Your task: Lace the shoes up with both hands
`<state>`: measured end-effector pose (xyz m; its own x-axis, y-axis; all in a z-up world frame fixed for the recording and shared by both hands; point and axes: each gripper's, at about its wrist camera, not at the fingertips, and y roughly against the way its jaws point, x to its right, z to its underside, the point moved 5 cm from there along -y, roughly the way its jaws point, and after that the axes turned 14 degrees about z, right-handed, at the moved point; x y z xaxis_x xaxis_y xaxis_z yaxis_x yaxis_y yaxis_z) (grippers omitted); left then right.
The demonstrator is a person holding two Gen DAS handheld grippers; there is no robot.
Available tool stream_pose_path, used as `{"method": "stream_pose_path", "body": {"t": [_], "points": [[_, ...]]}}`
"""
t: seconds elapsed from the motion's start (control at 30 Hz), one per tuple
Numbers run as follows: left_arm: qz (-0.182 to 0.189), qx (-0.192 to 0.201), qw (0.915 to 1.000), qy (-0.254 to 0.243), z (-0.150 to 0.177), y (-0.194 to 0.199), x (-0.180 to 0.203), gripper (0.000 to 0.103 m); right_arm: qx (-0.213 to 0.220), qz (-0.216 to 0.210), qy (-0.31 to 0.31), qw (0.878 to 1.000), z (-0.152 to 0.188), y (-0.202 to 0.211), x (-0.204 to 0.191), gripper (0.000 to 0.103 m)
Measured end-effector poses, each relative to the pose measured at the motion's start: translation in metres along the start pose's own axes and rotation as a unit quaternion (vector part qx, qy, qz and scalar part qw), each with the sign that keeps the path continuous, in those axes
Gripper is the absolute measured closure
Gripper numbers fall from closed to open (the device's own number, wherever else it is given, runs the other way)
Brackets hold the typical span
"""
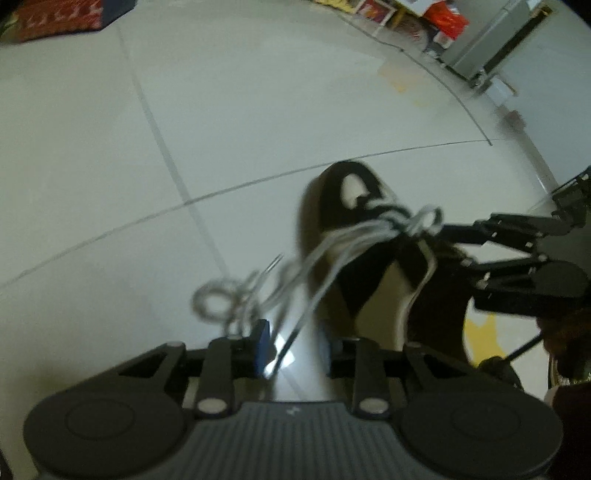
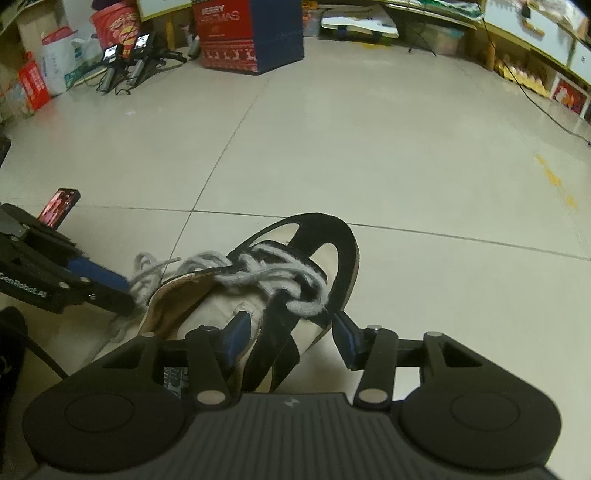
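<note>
Your left gripper [image 1: 295,350] fills the bottom of its view, fingers set wide apart with nothing pinched between them; a blue pad [image 1: 263,347] shows on the left finger, and a lace end crosses the gap without being gripped. Just beyond, the black and cream shoe [image 1: 354,236] stands on the pale tiled floor [image 1: 221,110], right of centre, toe pointing up the frame. Its grey laces [image 1: 332,251] trail loose toward the lower left, ending in small loops on the tiles. That view is blurred.

Your right gripper [image 2: 291,336] also stands wide, its two blue pads straddling the side of the shoe [image 2: 280,288] at the lower centre of its view; whether either pad touches the shoe is unclear. A red gift box [image 2: 236,33] sits at the upper left.
</note>
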<state>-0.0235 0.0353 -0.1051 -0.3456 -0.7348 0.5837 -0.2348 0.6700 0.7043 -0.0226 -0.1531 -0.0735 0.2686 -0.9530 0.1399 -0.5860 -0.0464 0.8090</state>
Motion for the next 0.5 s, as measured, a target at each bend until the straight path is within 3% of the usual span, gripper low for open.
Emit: {"method": "stream_pose_path", "body": {"t": [0.1,0.5], "points": [[0.011,-0.001,0.9998,-0.017,-0.007,-0.005,0.012,0.067,0.001,0.003,-0.003,1.0,0.002,0.001,0.002,0.052],[0.018,-0.002,0.9995,-0.025,-0.01,-0.013,0.023,0.066,-0.002,0.001,0.005,1.0,0.004,0.002,0.003,0.051]]}}
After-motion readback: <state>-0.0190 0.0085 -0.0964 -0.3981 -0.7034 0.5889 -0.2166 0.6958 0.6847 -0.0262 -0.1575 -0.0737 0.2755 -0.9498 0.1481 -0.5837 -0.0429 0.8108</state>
